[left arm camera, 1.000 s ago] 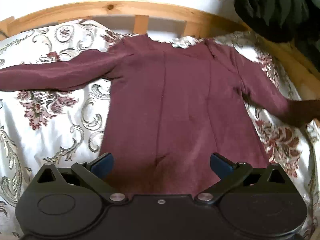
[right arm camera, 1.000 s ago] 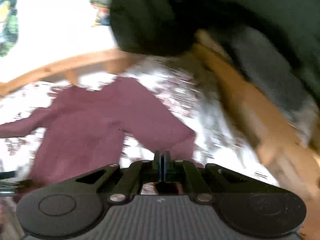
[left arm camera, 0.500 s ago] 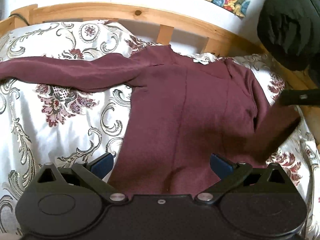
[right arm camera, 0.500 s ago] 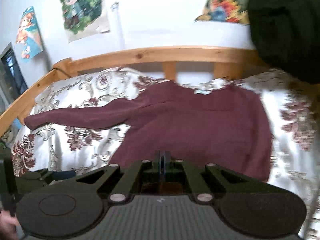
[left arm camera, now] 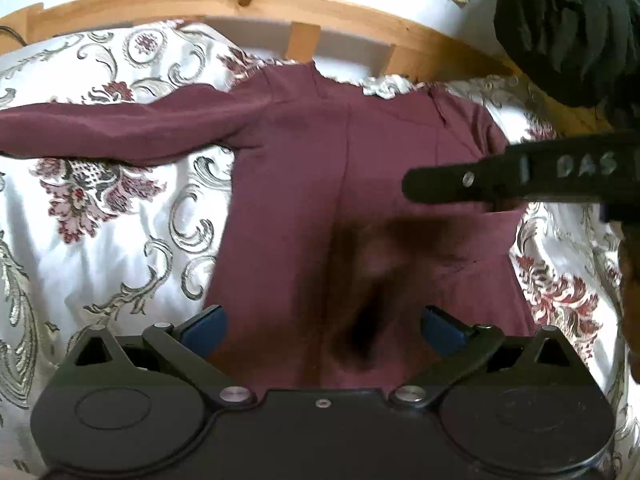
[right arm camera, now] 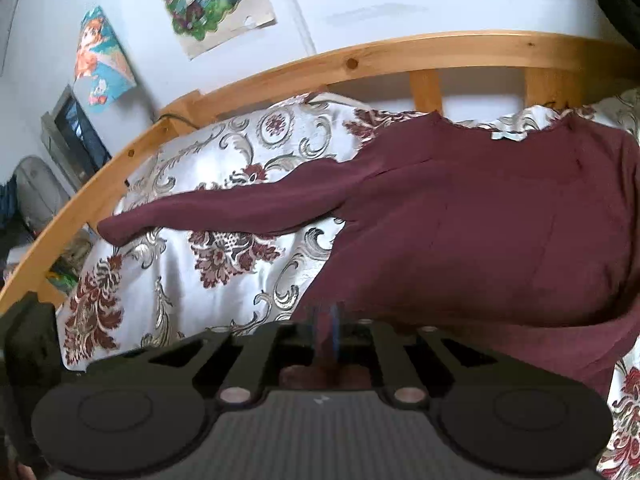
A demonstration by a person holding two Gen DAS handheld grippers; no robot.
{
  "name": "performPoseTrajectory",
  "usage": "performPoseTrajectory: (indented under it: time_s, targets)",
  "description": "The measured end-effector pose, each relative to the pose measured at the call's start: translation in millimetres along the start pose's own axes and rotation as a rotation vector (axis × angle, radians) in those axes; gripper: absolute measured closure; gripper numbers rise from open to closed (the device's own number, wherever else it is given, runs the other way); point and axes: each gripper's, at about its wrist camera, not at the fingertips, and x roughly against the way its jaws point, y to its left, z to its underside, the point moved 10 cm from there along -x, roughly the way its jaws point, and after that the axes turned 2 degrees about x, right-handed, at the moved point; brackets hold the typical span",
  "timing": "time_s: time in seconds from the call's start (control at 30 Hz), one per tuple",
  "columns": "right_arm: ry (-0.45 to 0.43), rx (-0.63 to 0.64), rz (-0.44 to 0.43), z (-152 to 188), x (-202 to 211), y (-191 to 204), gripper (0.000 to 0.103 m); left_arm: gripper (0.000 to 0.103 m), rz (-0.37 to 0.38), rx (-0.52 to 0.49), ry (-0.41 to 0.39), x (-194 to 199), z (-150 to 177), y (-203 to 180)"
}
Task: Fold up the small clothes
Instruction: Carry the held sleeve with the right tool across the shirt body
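Maroon long-sleeved top point(left arm camera: 320, 184) lies flat on a floral bedspread point(left arm camera: 104, 232), neck toward the wooden headboard point(left arm camera: 248, 4).

Left wrist view: the left gripper point(left arm camera: 322, 326) stands spread above the hem, pads clear of the cloth. The right gripper point(left arm camera: 416, 188) enters side-on from the right edge; its tips are hidden. A dark smear below it is too blurred to identify. The top's right sleeve cannot be traced.

Right wrist view: the right gripper point(right arm camera: 326, 330) is motion-blurred; its jaws have just been opening, a narrow gap shows, and whether cloth sits between them cannot be told. Only this view shows the outstretched sleeve's cuff point(right arm camera: 116, 228) and the posters point(right arm camera: 208, 0).
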Motion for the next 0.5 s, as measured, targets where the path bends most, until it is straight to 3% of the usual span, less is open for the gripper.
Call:
performPoseTrajectory:
  time_s: [0.03, 0.07, 0.2, 0.27, 0.4, 0.5]
  targets:
    - [-0.011, -0.012, 0.013, 0, 4, -7, 0.052, 0.001, 0.0, -0.005, 0.011, -2, 1, -1]
    - [-0.029, -0.024, 0.035, 0, 11, -16, 0.039, 0.001, 0.002, -0.009, 0.019, -4, 2, -2]
    - [-0.089, -0.072, 0.138, 5, 35, -58, 0.03, 0.001, -0.008, -0.026, 0.042, -11, 5, -4]
    - [-0.153, -0.08, 0.254, 9, 47, -86, 0.023, 0.001, -0.032, -0.026, 0.053, -15, 6, -3]
    - [-0.243, -0.031, 0.553, 23, 59, -142, 0.019, 0.001, -0.117, -0.011, 0.069, -26, 4, 8]
    - [-0.239, 0.003, 0.664, 32, 51, -177, 0.019, 0.001, -0.201, 0.003, 0.07, -36, 0, 21]
